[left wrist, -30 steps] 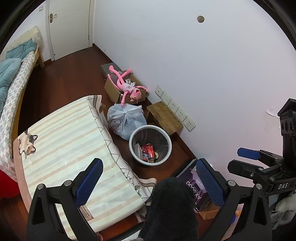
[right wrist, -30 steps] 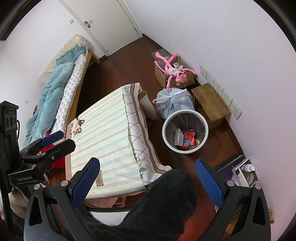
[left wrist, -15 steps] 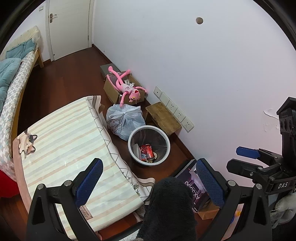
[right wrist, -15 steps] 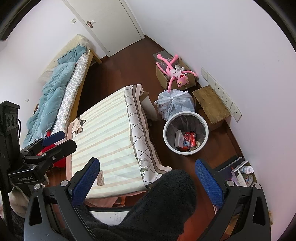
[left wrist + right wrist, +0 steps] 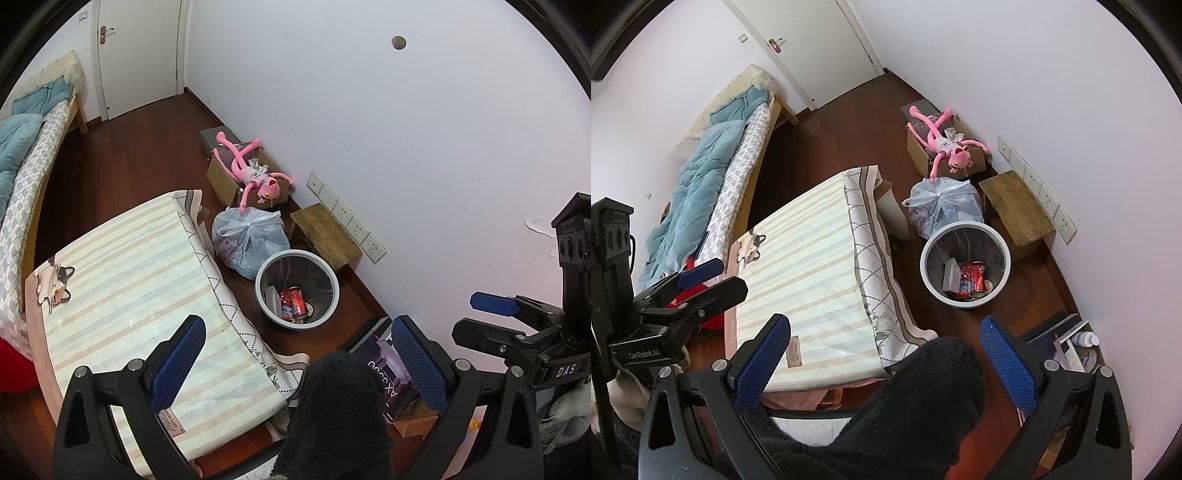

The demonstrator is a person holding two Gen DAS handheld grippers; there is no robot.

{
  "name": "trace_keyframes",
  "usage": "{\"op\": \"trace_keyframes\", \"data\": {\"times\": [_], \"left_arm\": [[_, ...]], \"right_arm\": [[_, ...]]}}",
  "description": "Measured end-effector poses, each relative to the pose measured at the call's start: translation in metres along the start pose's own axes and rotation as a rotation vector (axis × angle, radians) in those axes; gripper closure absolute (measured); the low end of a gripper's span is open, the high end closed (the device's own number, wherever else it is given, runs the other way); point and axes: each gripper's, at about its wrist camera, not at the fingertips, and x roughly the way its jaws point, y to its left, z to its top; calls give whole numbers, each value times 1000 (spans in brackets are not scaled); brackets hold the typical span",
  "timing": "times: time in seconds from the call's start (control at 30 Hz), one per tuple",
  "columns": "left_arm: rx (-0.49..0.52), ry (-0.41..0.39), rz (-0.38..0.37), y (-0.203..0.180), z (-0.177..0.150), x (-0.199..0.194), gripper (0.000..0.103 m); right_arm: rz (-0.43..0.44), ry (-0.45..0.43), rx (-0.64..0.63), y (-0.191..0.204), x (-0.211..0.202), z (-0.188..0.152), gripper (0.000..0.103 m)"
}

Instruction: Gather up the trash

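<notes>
Left wrist: both grippers (image 5: 295, 354) (image 5: 882, 358) wide apart, above bin (image 5: 297, 255) w/ cans (image 5: 293, 301).

Even, bright indoor light; soft shadows; sharp centre; strong fisheye bending, black vignette at corners.

Glossy dark wood floor (image 5: 122, 158); matt striped cloth covers the table (image 5: 122, 280); thin translucent plastic bag (image 5: 249, 236); rough worn wooden stool (image 5: 325, 236); shiny metal cans (image 5: 973, 277).

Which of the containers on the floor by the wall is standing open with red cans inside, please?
The round white-rimmed bin with red cans inside. The plastic bag beside it is knotted shut, and the cardboard box holds a pink plush toy.
</notes>
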Motion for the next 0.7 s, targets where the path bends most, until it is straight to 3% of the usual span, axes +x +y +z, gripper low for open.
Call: {"op": "trace_keyframes", "data": {"times": [0.7], "left_arm": [[-13,-16,-4,2,-2,-3,0]], "right_arm": [[6,10,-29,4,-2,4,0]]}}
